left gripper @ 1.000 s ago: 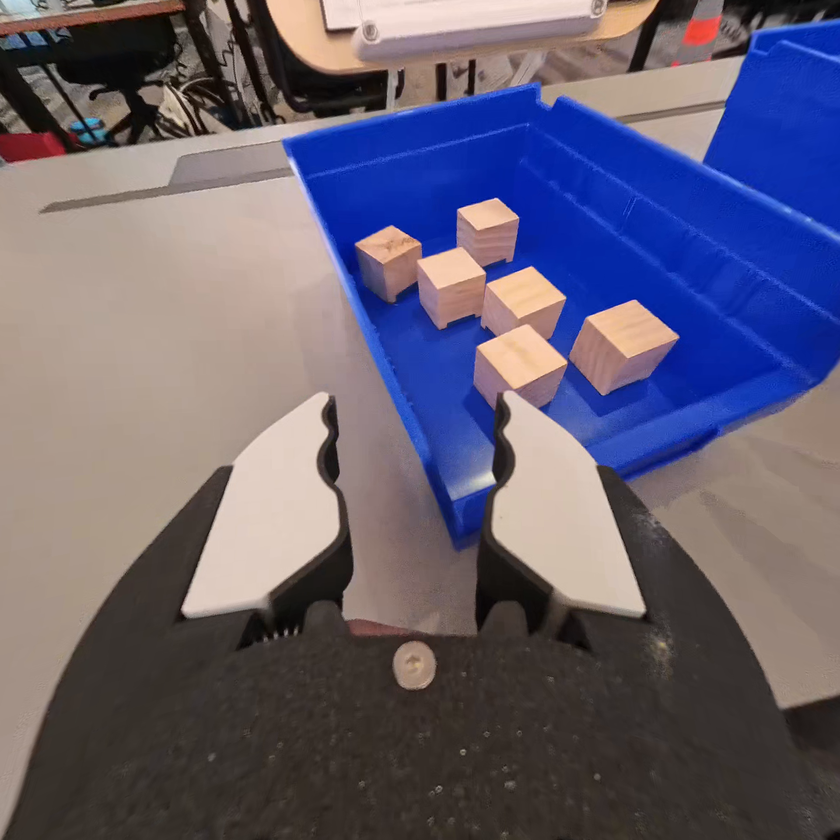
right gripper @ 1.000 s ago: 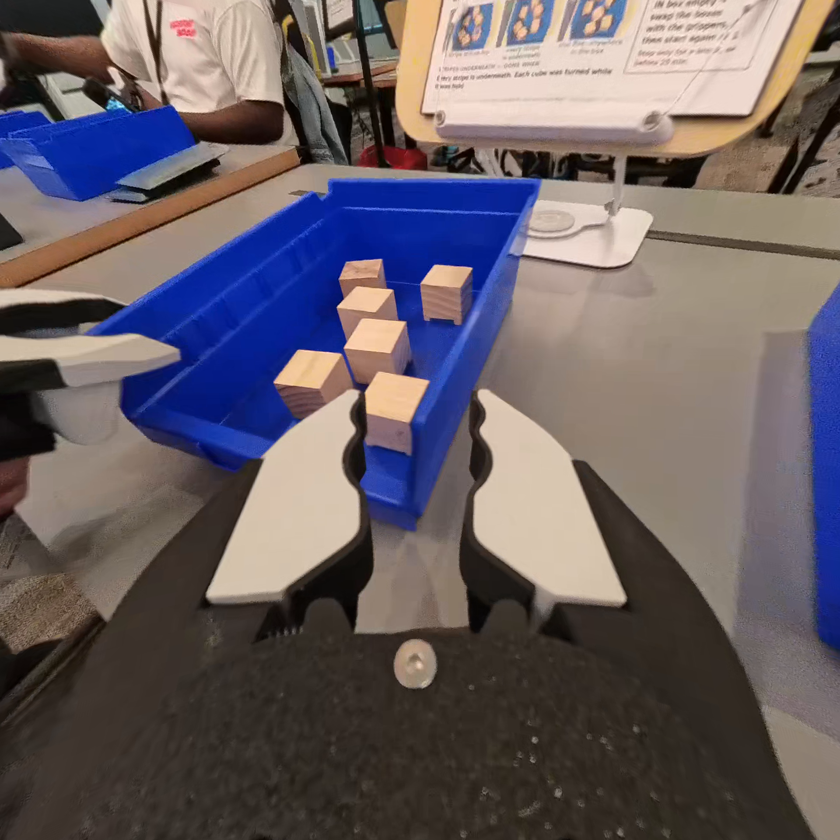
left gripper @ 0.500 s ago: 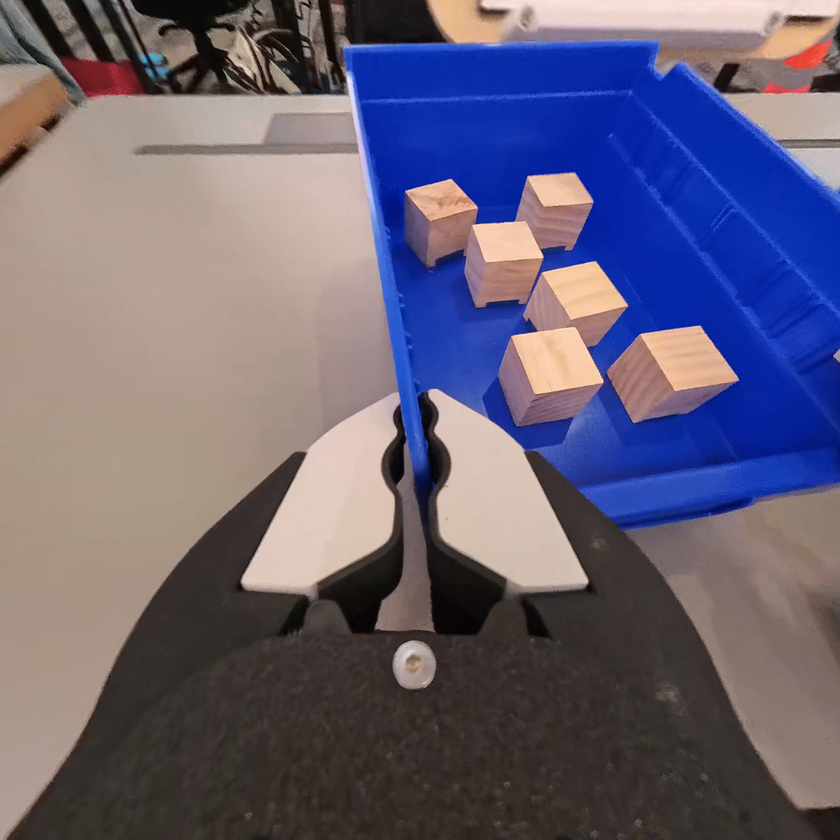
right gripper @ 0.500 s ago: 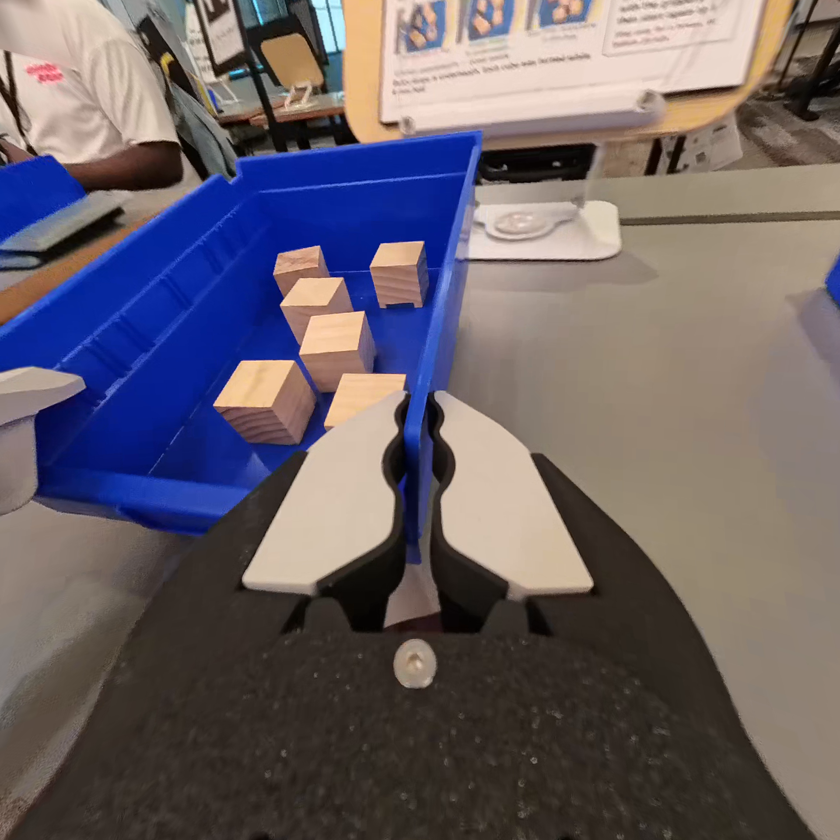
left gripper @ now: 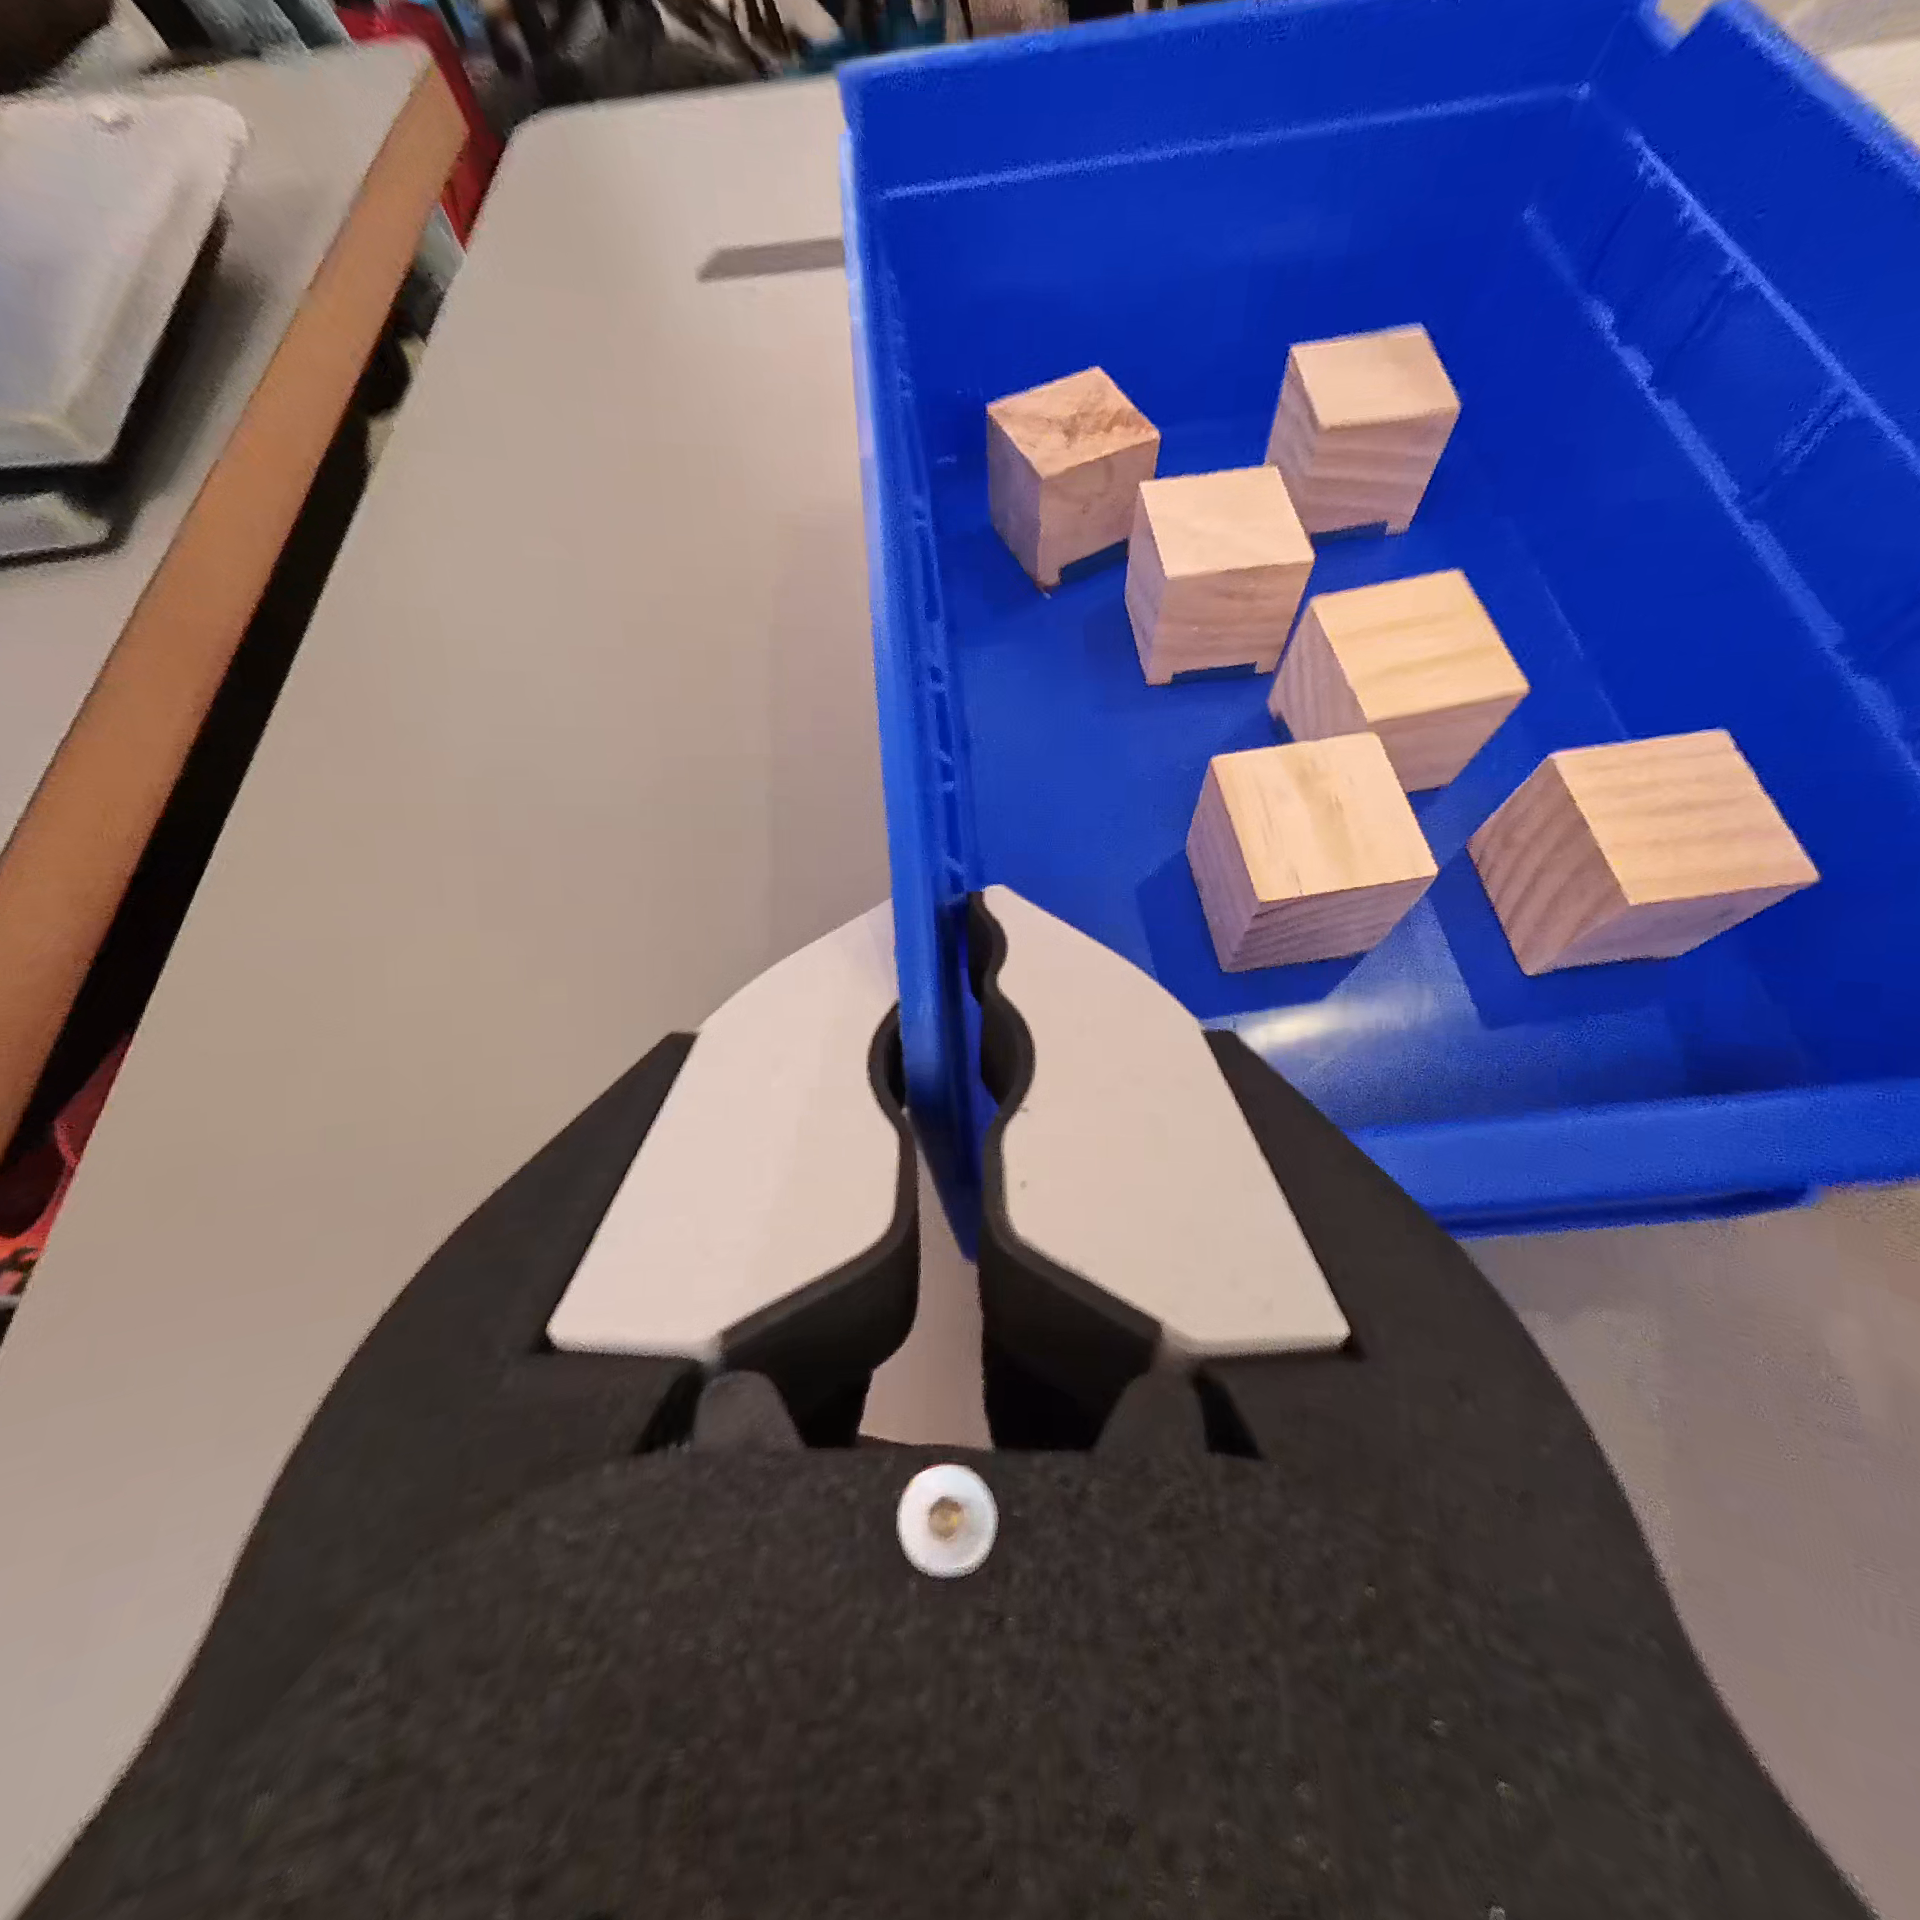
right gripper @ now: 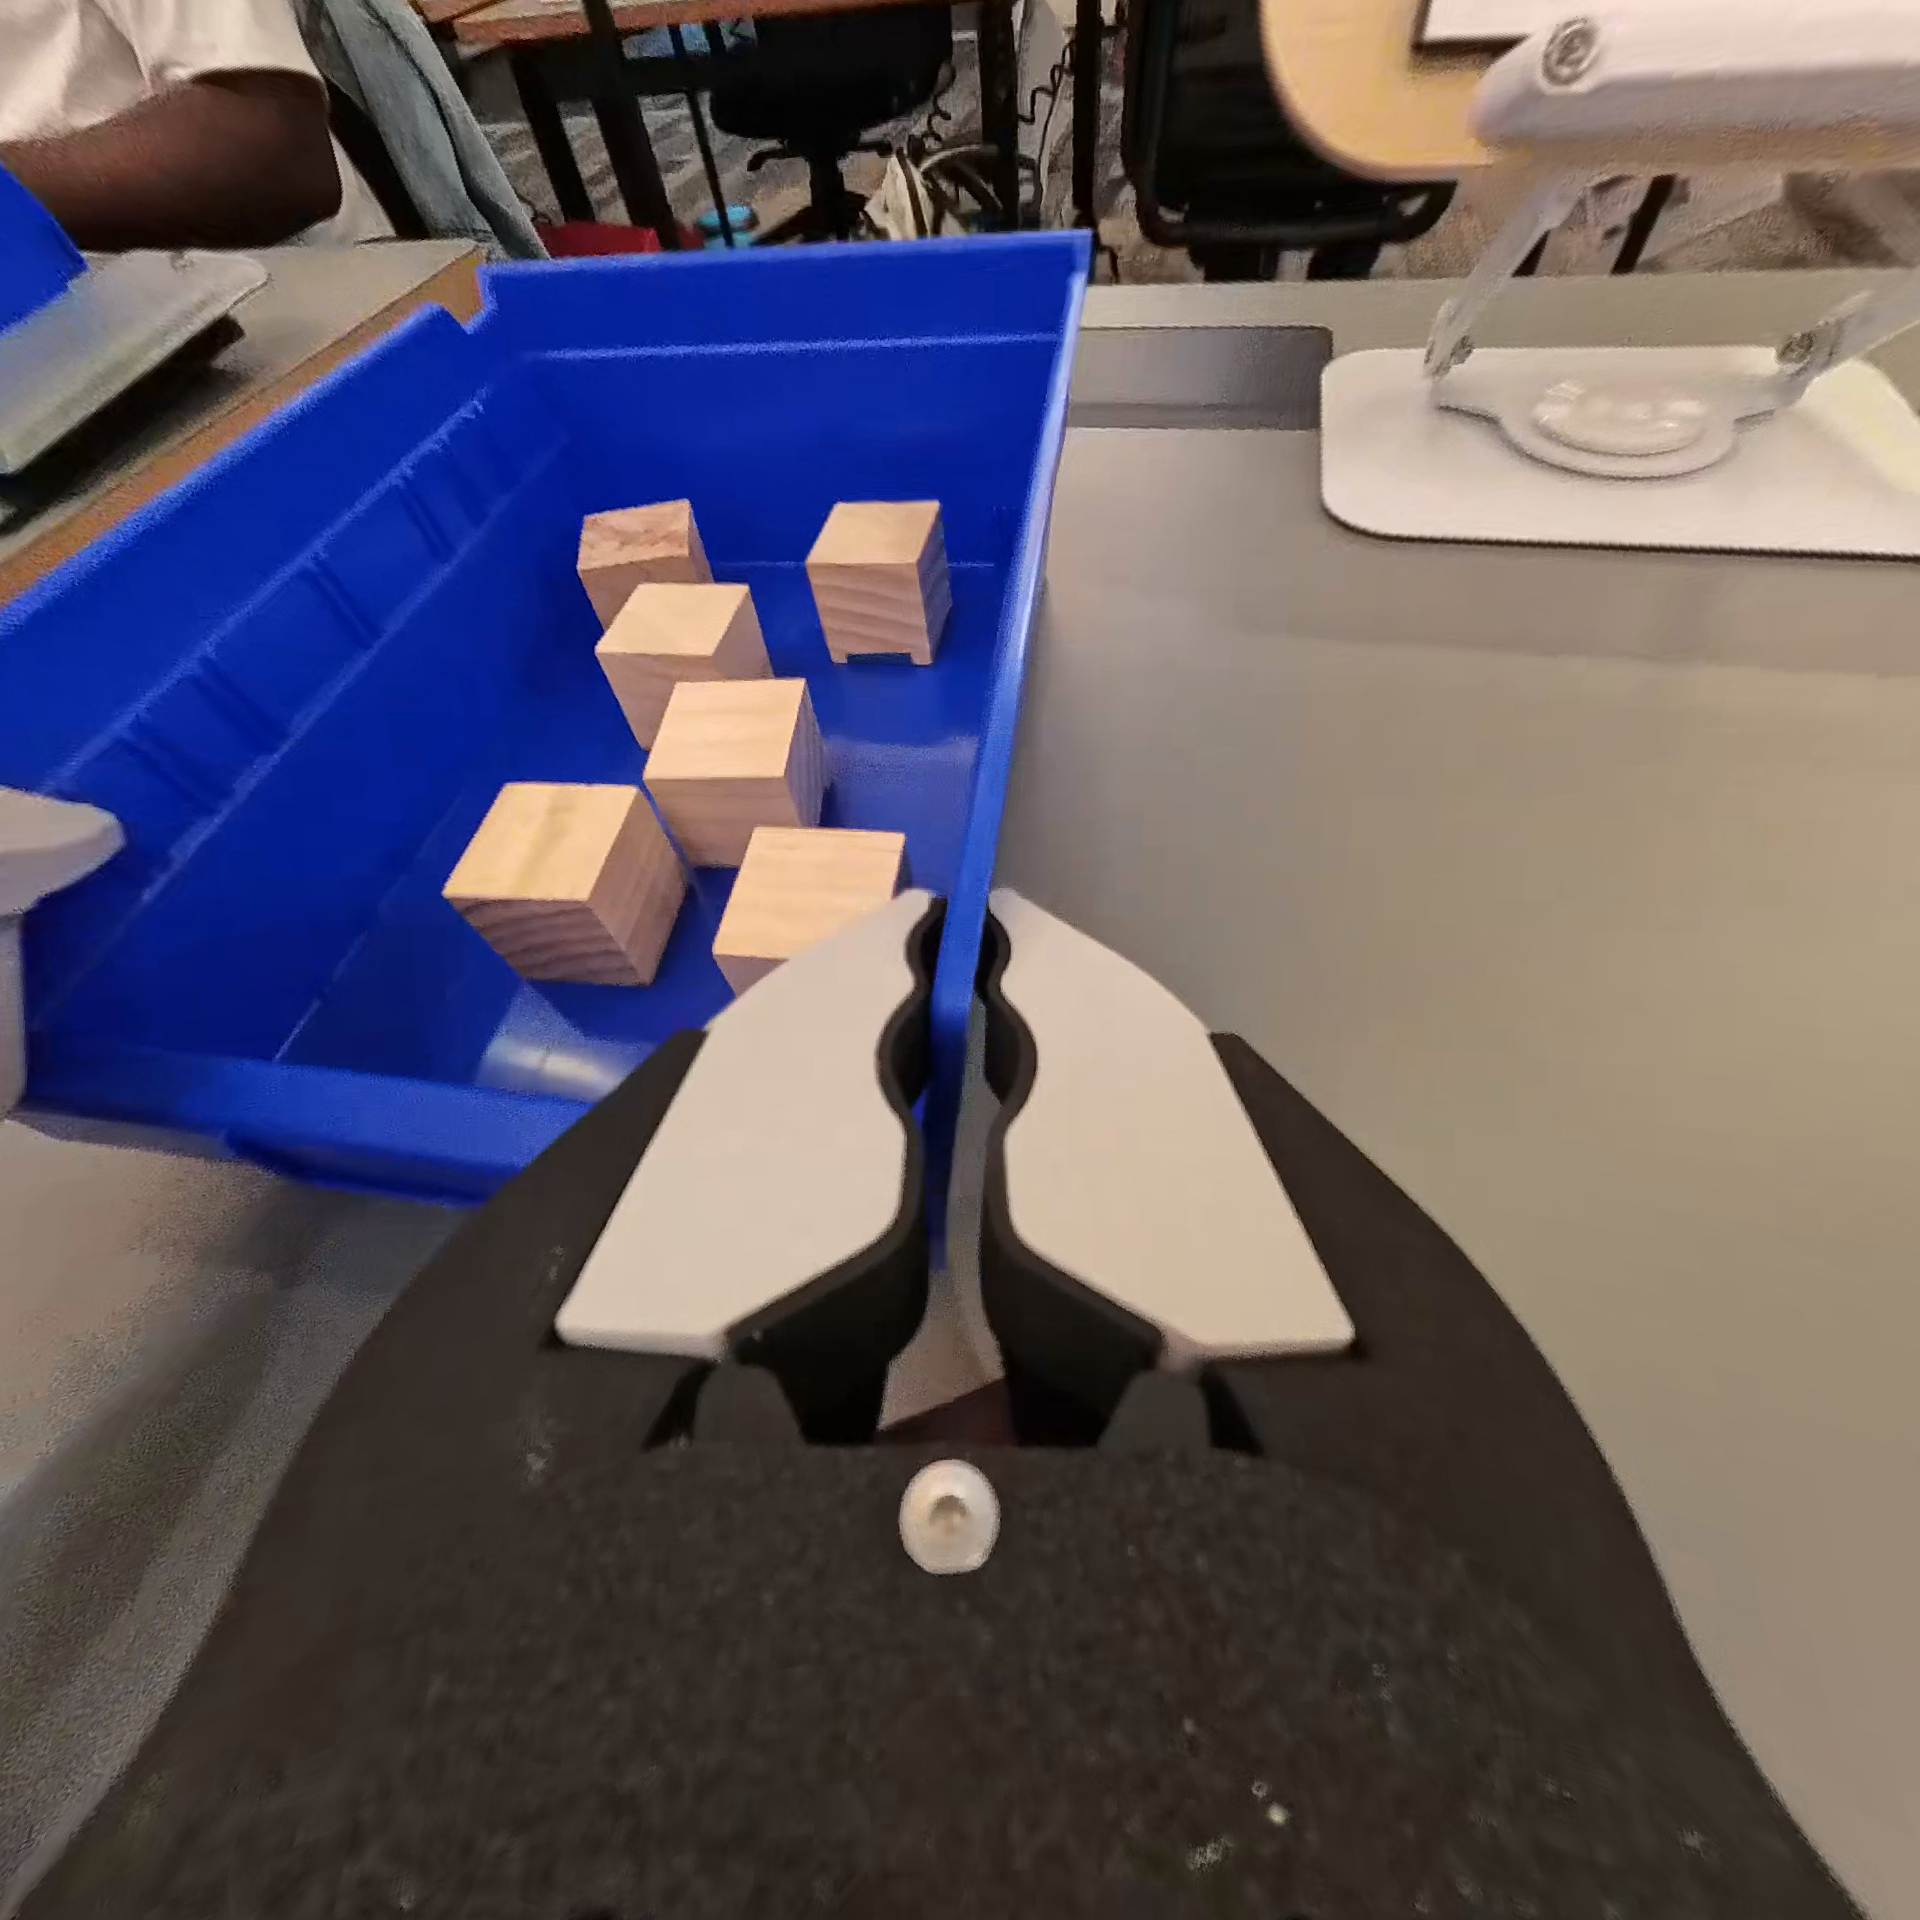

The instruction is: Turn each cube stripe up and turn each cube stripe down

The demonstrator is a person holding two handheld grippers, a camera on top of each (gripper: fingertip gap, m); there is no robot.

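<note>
Since a second ago, both claws have been closed from wide open onto the side walls of the blue bin (left gripper: pixel 1195 166), and the bin is now framed closer and straighter in both wrist views.

Left claw (left gripper: pixel 940 914): clamped on the bin's left wall near the front corner, one finger outside and one inside, only the wall's thickness between them.

Right claw (right gripper: pixel 961 914): clamped likewise on the bin's right wall near the front, one finger to each side. A grey finger of the other claw is glimpsed at the far left edge of the right wrist view.

Bin: one, open-topped, seated on the grey counter (left gripper: pixel 582 644).

Cubes: six wooden cubes are counted on the bin floor, none held.
- back pair: darker-topped cube (left gripper: pixel 1070 468) near the left wall; second cube (left gripper: pixel 1361 426) to its right
- centre cube (left gripper: pixel 1216 571), just in front of the two
- cube (left gripper: pixel 1397 670) close behind the front pair
- front pair: nearest cube (left gripper: pixel 1304 847) and right front cube (left gripper: pixel 1636 847), slightly apart

Plain wood is shown on every top face. A shallow notch is seen along the bottom edge of three cubes at the back; the undersides of the others cannot be made out.

Beyond the bin on the right: one white stand (right gripper: pixel 1621 447) on the counter.
</note>
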